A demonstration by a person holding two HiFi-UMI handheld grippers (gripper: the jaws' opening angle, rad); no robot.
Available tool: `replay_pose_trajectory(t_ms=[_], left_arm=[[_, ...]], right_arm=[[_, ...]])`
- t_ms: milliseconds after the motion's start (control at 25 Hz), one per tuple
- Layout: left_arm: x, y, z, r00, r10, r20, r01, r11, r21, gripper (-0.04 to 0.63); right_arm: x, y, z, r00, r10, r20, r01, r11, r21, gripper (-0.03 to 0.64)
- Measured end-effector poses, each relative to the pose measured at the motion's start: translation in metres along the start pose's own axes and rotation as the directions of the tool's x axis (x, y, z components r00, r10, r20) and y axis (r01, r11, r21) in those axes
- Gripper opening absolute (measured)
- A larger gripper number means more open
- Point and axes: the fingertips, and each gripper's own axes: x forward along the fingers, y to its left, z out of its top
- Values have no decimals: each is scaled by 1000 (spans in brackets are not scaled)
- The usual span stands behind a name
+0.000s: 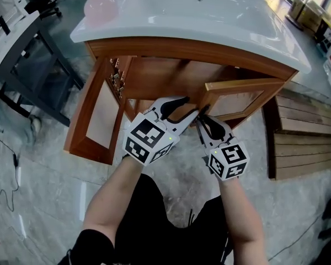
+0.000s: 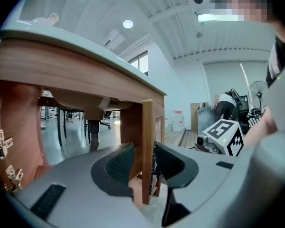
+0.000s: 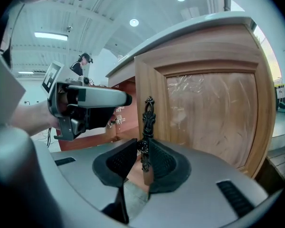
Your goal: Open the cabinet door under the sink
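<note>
In the head view the handle is hidden behind the right gripper (image 1: 203, 117), and the inside of the cabinet (image 1: 193, 48) lies in shadow. The right gripper view shows more: narrowed jaws clamp the dark ornate handle (image 3: 147, 118) of the right door (image 3: 209, 113), which stands partly open under the sink (image 1: 154, 35). The left gripper (image 2: 143, 163) stands wide, with that door's edge (image 2: 147, 146) between its pads, ungripped. A blurred pink bottle (image 1: 99, 7) on the sink is cut off at the top. The left door (image 1: 96, 115) is swung fully out. Boards (image 1: 306, 142) lie just right of the cabinet, and bare floor (image 1: 49, 164) spreads to its left. Each cube (image 1: 149, 138) bears black-and-white square markers.
</note>
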Motion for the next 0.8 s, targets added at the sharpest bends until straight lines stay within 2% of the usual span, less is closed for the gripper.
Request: replay_pose_trajectory(t_ms=[240,400,520,800], left_arm=[[16,-21,12,999,-34,0,34,999,30,155],[23,-38,14,996,-93,8,93,995,34,153],[22,-50,9,992,-128,2,128,991,35,100],[16,-73,2,983,-180,-33,182,983,38,94]], right_arm=[[-19,8,-5,999,52,-1,-52,999,-11,92],[-33,9,-9,997,79,9,-79,997,-8,92],[-40,11,-11,995,96,7,-96,995,-10,94],[-60,15,-16,993,121,4,-121,993,-1,97]])
